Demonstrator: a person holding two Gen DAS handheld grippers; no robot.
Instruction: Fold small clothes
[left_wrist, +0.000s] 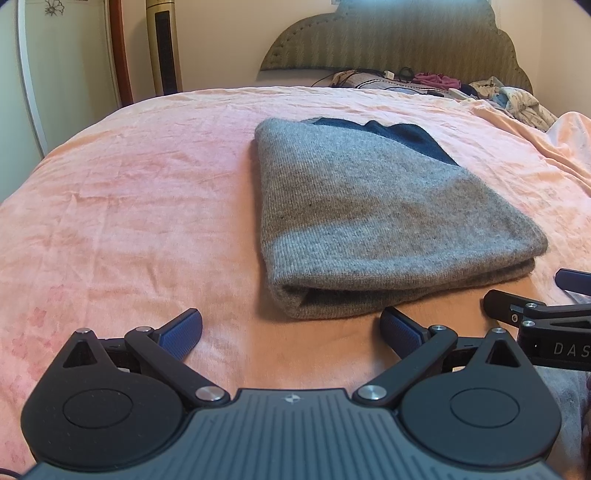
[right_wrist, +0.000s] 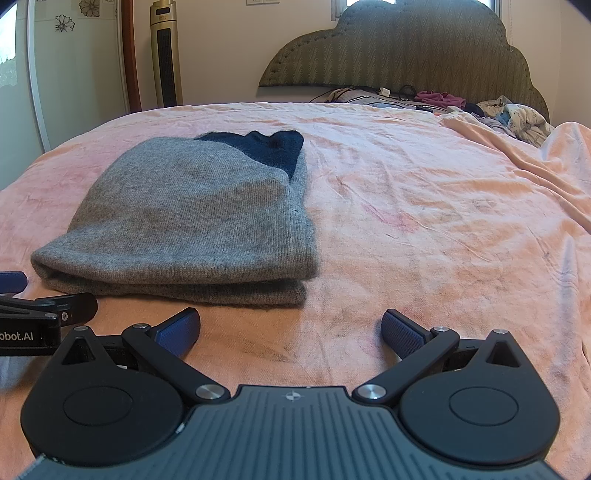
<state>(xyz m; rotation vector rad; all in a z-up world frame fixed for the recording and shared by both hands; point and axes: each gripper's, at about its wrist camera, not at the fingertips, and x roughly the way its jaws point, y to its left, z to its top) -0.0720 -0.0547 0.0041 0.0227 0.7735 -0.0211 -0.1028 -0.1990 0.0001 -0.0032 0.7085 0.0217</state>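
Garment: a folded grey knitted sweater with a dark navy panel (left_wrist: 373, 206) lies flat on the pink wrinkled bedspread (left_wrist: 129, 192), navy part at the far end toward the headboard.
Near edge: the rounded fold of the grey knit faces both grippers, stacked in layers, just ahead of the fingertips and not touched by them.
Left gripper (left_wrist: 291, 332): jaws spread wide, holding nothing, low over the bedspread; its right blue pad sits just before the sweater's near fold, its left pad over bare spread.
Right gripper (right_wrist: 291, 332): jaws spread wide, holding nothing; the sweater's near right corner lies ahead of its left pad, and bare bedspread is ahead of its right pad.
Spacing of the grippers: side by side and near each other, each showing at the edge of the other's view.
Open room: broad bare bedspread to the left of the sweater and to its right.
Far edge: a scalloped olive padded headboard (right_wrist: 402, 48), with a heap of mixed crumpled clothes and cables (right_wrist: 480, 107) at its foot, well apart from the sweater.
Left wall: a tall gold tower fan (right_wrist: 166, 55) beside the bed.
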